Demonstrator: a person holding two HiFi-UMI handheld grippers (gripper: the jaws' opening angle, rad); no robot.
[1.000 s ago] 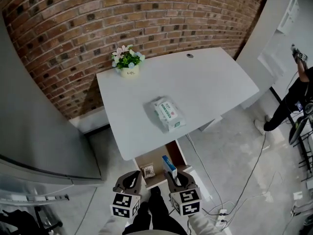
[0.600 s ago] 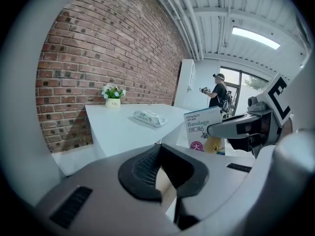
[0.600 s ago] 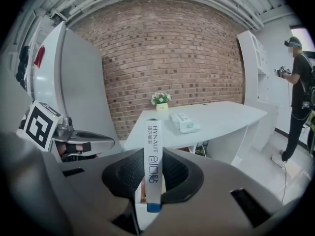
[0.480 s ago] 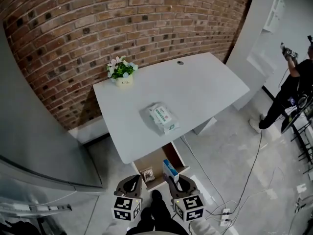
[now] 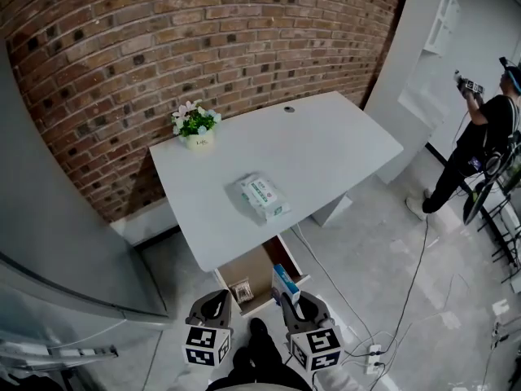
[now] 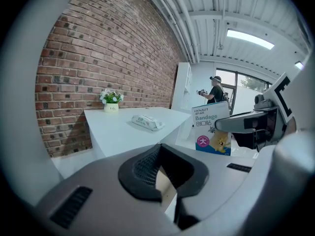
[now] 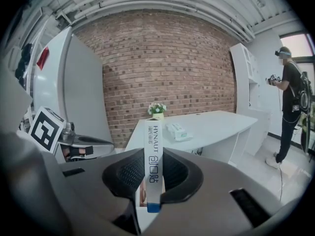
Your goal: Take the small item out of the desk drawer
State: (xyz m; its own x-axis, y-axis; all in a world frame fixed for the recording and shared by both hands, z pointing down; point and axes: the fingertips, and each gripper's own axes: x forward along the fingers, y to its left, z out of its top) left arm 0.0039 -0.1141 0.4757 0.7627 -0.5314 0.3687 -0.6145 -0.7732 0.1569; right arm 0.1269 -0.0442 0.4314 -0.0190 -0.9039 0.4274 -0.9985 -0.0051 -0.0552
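A white and blue bandage box (image 5: 282,282) stands upright between the jaws of my right gripper (image 5: 288,295), which is shut on it. In the right gripper view the box's narrow side (image 7: 153,166) fills the gap between the pads. It hangs just in front of the open wooden drawer (image 5: 259,269) under the white desk's (image 5: 326,149) front edge. A small packet (image 5: 242,290) lies in the drawer. My left gripper (image 5: 217,298) hovers left of the drawer, shut with nothing in it. The left gripper view shows the box's face (image 6: 211,129) in the right gripper (image 6: 246,127).
A tissue pack (image 5: 262,195) lies mid-desk and a flower pot (image 5: 195,125) stands at the back left corner. A brick wall runs behind. A grey cabinet (image 5: 57,243) stands left. A person (image 5: 480,137) stands far right. Cables and a power strip (image 5: 373,353) lie on the floor.
The view has pulled back from the desk. The right gripper keeps its hold on the box, now a little farther out from the drawer. The person at the right has shifted.
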